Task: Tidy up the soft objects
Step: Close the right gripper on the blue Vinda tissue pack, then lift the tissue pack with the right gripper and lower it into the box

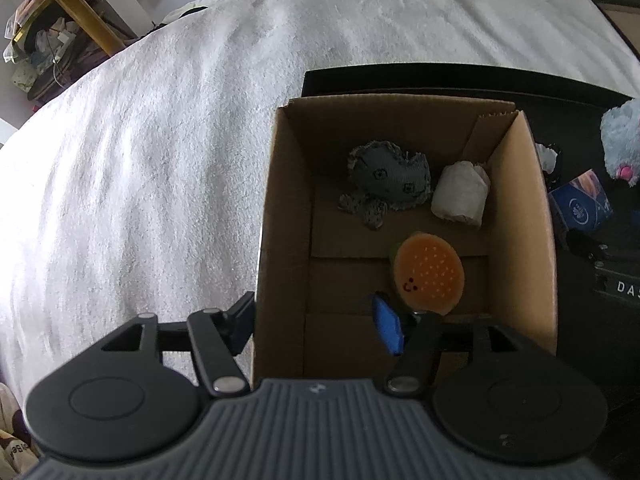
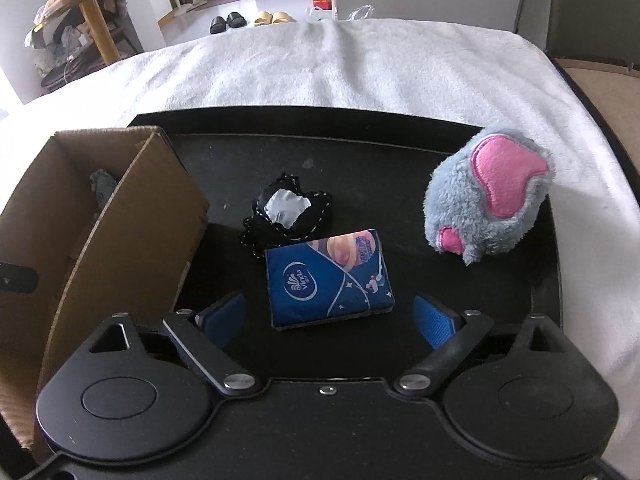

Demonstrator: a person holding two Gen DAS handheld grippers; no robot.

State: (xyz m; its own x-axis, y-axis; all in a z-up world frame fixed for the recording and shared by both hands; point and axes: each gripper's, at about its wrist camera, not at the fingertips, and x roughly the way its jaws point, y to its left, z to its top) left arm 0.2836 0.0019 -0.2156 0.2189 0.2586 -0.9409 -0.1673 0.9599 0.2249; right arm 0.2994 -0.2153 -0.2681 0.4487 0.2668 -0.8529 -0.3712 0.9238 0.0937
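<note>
We see a corrugated cardboard box (image 1: 404, 216) holding a round orange burger plush (image 1: 429, 274); beside the box lies a glossy blue Vinda tissue pack (image 2: 329, 278). Our left gripper (image 1: 316, 322) and right gripper (image 2: 330, 320) stand open, empty.

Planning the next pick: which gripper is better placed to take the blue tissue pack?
Right. The right gripper is open with the blue tissue pack straight ahead between its fingers; the left gripper straddles the wall of the cardboard box.
</note>
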